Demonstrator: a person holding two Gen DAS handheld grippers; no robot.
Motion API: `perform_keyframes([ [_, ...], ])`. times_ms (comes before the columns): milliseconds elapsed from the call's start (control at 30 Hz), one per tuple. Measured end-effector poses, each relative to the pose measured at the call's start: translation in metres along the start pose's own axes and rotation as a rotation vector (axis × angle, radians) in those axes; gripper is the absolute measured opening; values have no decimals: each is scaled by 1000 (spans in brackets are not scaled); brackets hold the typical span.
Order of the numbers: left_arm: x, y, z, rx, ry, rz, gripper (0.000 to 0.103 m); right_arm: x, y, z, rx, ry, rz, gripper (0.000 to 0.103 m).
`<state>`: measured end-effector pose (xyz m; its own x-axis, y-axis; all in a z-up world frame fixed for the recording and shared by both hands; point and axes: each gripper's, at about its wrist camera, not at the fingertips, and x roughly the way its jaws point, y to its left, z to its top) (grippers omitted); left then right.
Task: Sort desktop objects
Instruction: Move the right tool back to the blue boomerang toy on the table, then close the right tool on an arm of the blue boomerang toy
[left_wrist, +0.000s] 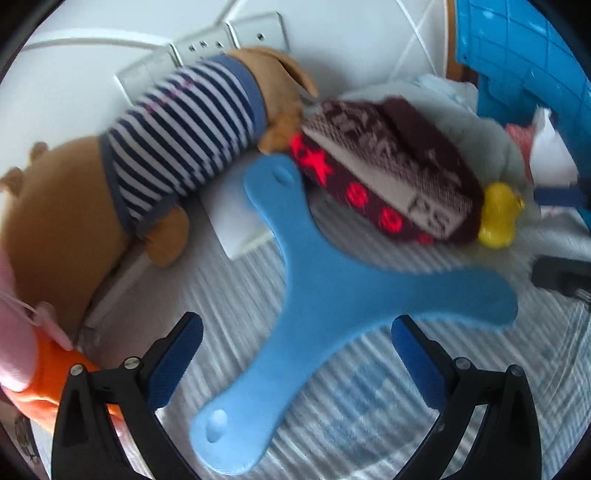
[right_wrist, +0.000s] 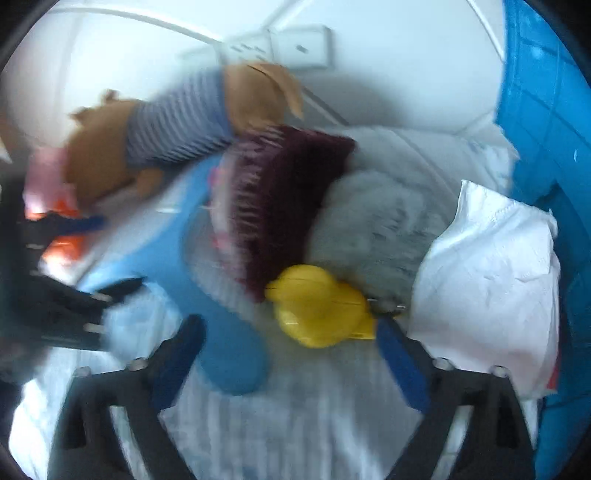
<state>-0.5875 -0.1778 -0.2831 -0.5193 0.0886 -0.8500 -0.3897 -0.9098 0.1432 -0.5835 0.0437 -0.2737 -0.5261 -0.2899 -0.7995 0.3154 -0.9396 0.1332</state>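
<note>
Left claw (left_wrist: 297, 354) hangs released right over the blue boomerang (left_wrist: 325, 295), one arm running lengthwise between its fingers, while the right claw (right_wrist: 290, 354), also released, faces the yellow duck (right_wrist: 317, 306).

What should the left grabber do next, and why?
Probably lower a little and close on the blue boomerang. The left hand-held gripper is open, its fingers stand on either side of one boomerang arm, and nothing is held yet. The sock lies over another arm, so lift gently.
</note>
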Motion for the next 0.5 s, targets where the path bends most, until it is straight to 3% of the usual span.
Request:
perform_keyframes([
  [200, 18, 10, -14, 23, 50, -67, 103, 31, 44, 14, -259, 69, 118, 103],
  [300, 21, 24, -18, 1, 53, -115, 103, 60, 53, 19, -322, 178, 177, 103],
  [500, 24, 38, -25, -3, 47, -181, 103, 75, 62, 22, -419, 201, 136, 103],
])
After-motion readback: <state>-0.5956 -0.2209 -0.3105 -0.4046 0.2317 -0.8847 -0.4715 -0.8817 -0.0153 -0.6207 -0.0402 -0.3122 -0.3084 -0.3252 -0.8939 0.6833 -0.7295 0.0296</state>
